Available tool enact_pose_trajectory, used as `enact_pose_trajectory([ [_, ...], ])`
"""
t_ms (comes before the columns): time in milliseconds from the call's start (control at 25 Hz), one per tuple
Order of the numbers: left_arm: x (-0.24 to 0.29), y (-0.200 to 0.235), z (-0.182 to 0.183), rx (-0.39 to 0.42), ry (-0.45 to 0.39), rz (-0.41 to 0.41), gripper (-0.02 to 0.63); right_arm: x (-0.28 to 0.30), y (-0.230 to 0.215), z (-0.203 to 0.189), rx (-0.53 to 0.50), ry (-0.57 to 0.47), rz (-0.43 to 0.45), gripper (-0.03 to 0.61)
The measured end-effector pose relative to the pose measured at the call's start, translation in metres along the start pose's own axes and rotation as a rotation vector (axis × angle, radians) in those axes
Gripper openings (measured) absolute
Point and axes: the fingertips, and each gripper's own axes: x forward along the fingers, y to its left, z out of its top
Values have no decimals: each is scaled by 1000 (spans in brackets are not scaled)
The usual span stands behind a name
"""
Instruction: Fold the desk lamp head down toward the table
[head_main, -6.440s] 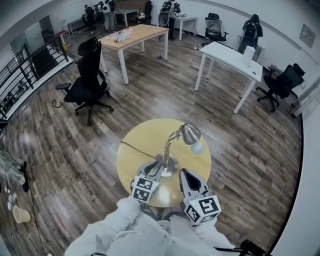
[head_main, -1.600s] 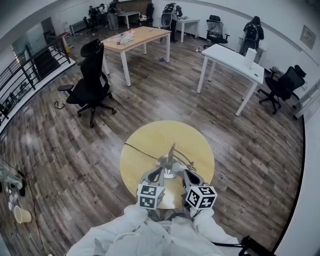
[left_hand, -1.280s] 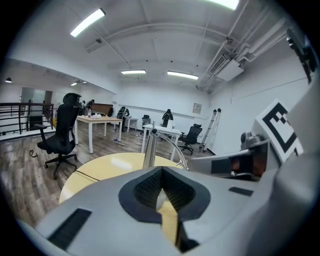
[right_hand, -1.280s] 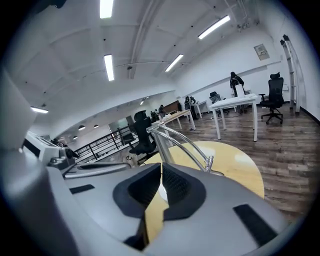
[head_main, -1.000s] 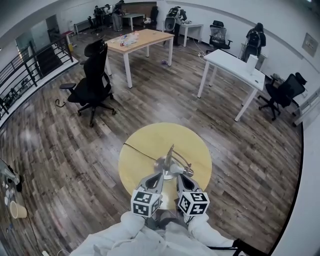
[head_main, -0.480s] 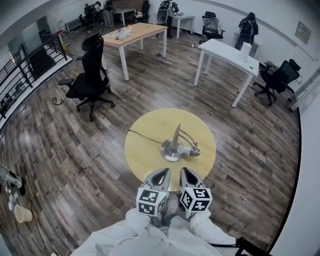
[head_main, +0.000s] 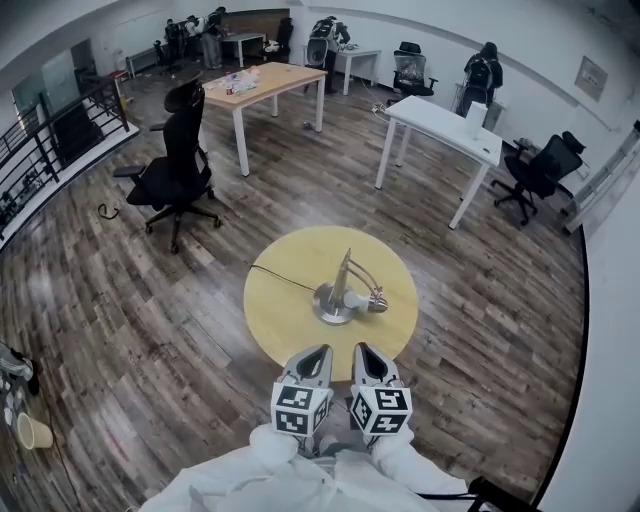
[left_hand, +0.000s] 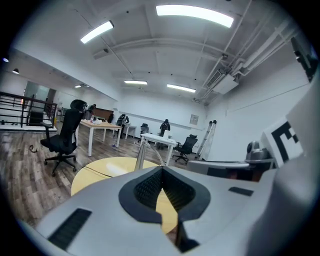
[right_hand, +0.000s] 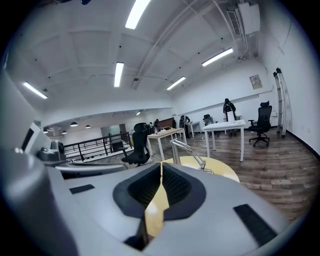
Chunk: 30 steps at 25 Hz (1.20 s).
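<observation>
One black office chair (head_main: 178, 170) stands far L on the wood floor, well apart from the round table (head_main: 285, 320), w/ a wooden desk (head_main: 262, 80) behind it.

L gripper (head_main: 318, 352): tips at table's near rim. Jaws are together w/ nothing betw. them, and its own view confirms this. No contact w/ lamp.

Next R, approx. centre of tabletop, is the desk lamp (head_main: 345, 297). Round base sits flat and the arm is folded. Head is low, just R of the base and close to the top; whether it touches can't be told. Black cable (head_main: 283, 280) runs from the base off the table's L side.

R gripper (head_main: 362, 352): just beside the L unit, also at the near rim. Jaws pressed together and empty. Lamp arm shows beyond the tips in both gripper views, apart from them.

White desk (head_main: 440, 115) is in the bkgd R, w/ another black chair (head_main: 535, 172) near it.
</observation>
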Motion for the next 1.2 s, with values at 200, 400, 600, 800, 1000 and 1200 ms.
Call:
enact_pose_trajectory([
  [200,-1,-7,2,24,-7,-3,0,-6,-1,9,-22,-27,-9,14],
  [400,-3,-9,1,38,1,-1,0,-10,-2,14,-23,-44,-6,12],
  [600,-5,-7,5,48,0,9,1,-9,-1,16,-30,-40,-2,12],
  [800,-5,-5,2,44,11,17,0,-10,-4,11,-28,-25,-4,12],
  [1000,-5,-5,-5,36,22,25,0,-10,-5,7,-31,-22,-6,12],
  [1200,-6,-5,-6,30,16,33,0,-13,-2,5,-25,-14,3,12],
])
